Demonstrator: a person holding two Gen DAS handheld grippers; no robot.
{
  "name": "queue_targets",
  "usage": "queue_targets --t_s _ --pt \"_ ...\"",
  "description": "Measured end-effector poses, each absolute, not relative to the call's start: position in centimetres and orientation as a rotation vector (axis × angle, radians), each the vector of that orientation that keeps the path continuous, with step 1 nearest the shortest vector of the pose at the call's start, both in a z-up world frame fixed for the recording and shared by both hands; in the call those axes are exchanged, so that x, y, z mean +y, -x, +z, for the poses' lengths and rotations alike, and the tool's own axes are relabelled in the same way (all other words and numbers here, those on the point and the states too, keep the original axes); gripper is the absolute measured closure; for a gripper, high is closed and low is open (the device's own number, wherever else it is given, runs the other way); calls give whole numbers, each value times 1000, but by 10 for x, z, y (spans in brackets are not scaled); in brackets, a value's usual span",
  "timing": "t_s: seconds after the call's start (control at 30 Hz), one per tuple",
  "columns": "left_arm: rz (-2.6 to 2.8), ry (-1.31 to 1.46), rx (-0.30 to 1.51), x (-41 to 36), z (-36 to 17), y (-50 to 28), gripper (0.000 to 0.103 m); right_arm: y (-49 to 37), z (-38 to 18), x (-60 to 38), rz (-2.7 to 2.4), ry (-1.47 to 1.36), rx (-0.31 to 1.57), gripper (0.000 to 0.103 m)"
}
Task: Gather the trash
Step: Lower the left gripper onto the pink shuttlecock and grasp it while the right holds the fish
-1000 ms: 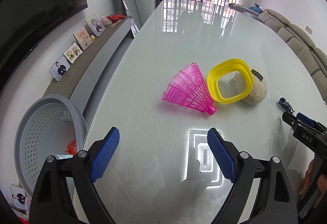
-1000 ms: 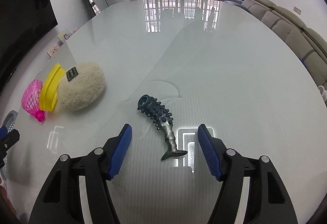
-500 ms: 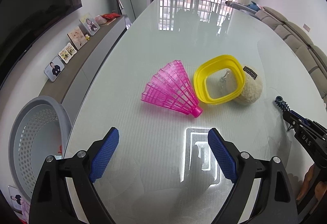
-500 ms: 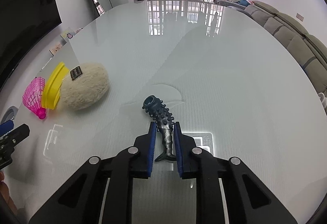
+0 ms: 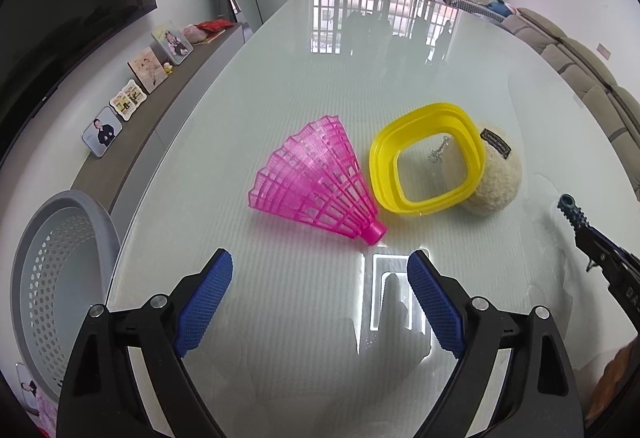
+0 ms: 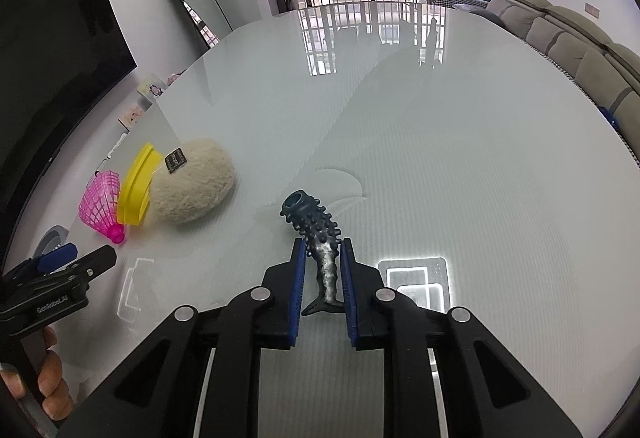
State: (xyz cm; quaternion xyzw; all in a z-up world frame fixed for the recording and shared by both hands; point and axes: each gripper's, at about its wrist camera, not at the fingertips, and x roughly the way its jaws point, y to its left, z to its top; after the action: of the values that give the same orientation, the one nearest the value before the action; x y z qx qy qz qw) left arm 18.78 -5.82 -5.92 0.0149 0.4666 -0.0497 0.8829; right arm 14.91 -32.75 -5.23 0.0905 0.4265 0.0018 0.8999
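My right gripper [image 6: 323, 250] is shut on a dark, knobbly fish-shaped toy [image 6: 316, 238], held by its thin silver tail end just above the glass table [image 6: 440, 142]. The toy's head [image 5: 570, 208] also pokes in at the right edge of the left wrist view. A pink plastic shuttlecock [image 5: 320, 182] lies on its side in front of my left gripper [image 5: 320, 270], which hangs open a short way before its cork tip with nothing between its blue pads. A yellow square ring [image 5: 426, 166] leans on a cream fluffy pouch [image 5: 498, 178] just right of the shuttlecock.
A grey perforated basket [image 5: 52, 266] stands on the floor off the table's left edge. Behind it a low sideboard [image 5: 160, 118] carries several framed photos. A sofa [image 6: 568, 38] runs along the right side. A person's fingers [image 6: 48, 394] hold the left gripper's handle.
My right gripper's jaws closed on the fish toy's tail and lifted it slightly. My left gripper moved forward over the table toward the shuttlecock, still open.
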Motion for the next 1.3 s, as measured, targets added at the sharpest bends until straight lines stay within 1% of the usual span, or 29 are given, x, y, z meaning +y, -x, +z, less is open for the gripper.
queue_targets --t_s 0.3,0.8,1.17,1.23,1.3 --pt "-65 -21 998 -59 -69 -206 16 -143 -49 -331 18 -193 873 86" --pt "47 22 975 -10 -62 -204 16 -143 -48 -333 21 -188 876 86" --pt "35 -15 949 -25 -59 -219 16 -143 -48 -332 22 -190 877 86" --pt "35 -13 944 -24 -58 -222 19 -143 -48 -332 22 -190 877 86" --pt "17 0 942 -24 -56 -221 37 -143 -48 -332 24 -190 876 86"
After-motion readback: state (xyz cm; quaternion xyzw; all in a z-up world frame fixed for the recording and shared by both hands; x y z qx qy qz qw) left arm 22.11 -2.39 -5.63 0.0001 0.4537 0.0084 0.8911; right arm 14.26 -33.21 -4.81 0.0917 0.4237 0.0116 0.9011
